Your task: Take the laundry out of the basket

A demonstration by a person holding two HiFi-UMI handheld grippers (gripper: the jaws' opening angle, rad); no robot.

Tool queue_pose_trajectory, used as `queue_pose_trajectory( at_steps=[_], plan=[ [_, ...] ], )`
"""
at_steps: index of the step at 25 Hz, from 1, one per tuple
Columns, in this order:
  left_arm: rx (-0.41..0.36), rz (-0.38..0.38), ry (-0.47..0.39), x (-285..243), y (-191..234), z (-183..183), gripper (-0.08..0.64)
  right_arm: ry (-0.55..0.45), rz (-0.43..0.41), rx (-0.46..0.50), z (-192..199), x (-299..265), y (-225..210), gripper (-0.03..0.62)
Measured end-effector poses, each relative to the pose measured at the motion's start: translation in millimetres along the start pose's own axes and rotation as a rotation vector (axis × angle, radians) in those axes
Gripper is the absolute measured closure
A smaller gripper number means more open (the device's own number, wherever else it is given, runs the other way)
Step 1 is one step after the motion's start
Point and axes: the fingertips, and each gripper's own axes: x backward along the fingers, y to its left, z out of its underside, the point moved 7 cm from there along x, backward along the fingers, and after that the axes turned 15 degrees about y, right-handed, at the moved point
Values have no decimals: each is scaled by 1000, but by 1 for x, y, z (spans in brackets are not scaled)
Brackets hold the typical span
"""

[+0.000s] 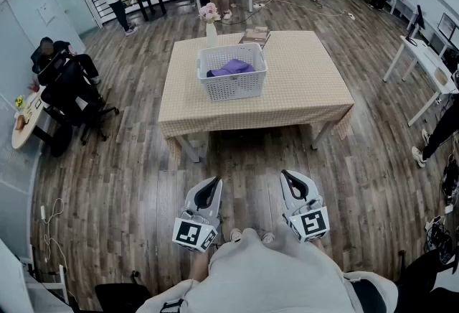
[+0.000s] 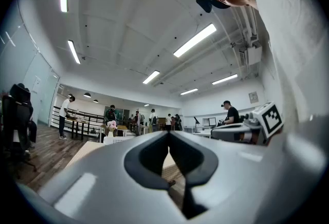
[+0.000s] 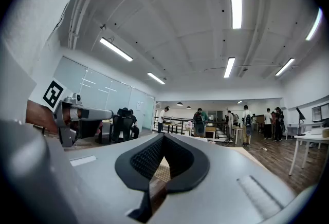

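- Left gripper (image 1: 212, 181) and right gripper (image 1: 286, 175): jaws were closed, empty.
- Basket (image 1: 233, 87) stood on the table (image 1: 305, 82) well ahead of both jaws, holding purple laundry (image 1: 231, 67), seemingly one piece.

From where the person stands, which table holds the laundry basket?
The nearest table, covered with a checked beige cloth: the white basket with purple laundry stands on it. The other tables stand along the room's edges.

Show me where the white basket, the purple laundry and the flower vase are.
white basket (image 1: 234, 86), head view, on its front wall.
purple laundry (image 1: 231, 67), head view, on the middle of the cloth.
flower vase (image 1: 211, 36), head view, on the vase's body.
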Motion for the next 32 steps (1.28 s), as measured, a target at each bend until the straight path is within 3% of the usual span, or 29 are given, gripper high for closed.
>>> queue_pose_trajectory(
  at_steps=[20,26,32],
  plan=[
    [-5,-32,49,-9,-66,7,551,-29,-69,-38,32,41,-36,595],
    [-30,9,60,-33,-57,4,551,-11,-67,-42,33,22,-42,595],
    [-48,76,17,-70,-21,4,551,-3,-43,-24,23,-28,-51,595]
  ],
)
